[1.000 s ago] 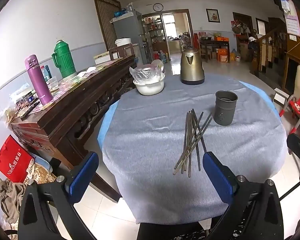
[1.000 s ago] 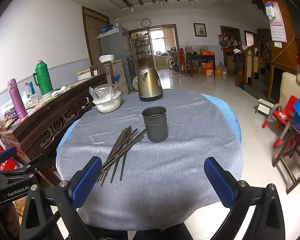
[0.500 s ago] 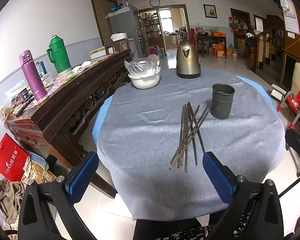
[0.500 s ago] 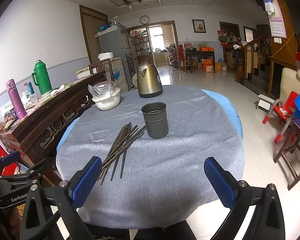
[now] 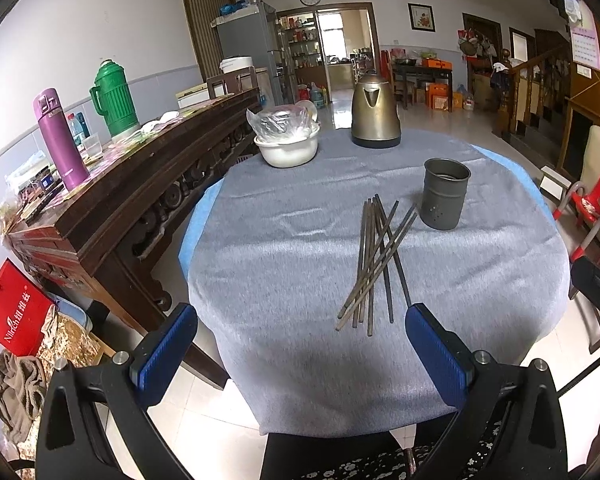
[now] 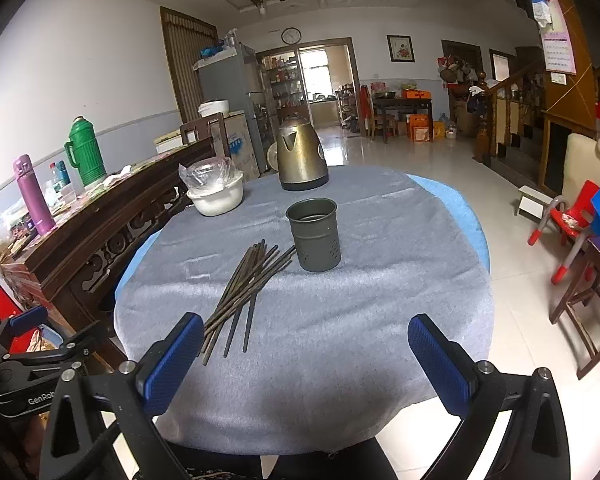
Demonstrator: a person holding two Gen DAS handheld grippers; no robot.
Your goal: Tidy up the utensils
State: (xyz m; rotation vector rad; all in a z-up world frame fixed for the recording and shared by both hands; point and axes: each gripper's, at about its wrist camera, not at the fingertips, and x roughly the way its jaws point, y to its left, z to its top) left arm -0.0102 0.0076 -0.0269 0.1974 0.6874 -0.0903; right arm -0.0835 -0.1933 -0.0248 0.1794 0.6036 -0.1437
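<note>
Right tongs (image 6: 302,364) spread wide, empty, low in frame. Chopsticks (image 6: 246,288) loose on tabletop (image 6: 380,280), holder (image 6: 315,235) upright just beside, centre frame.

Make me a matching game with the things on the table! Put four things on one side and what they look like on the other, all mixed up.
Things:
1. chopsticks
2. cup
3. kettle
4. bowl

What they look like:
A. white, with a plastic bag over it
B. brassy gold, with a spout
C. dark grey, standing upright, with small holes in its side
D. thin dark sticks lying crossed in a loose pile

Pairs: 1-D, 2-C, 3-B, 4-A
</note>
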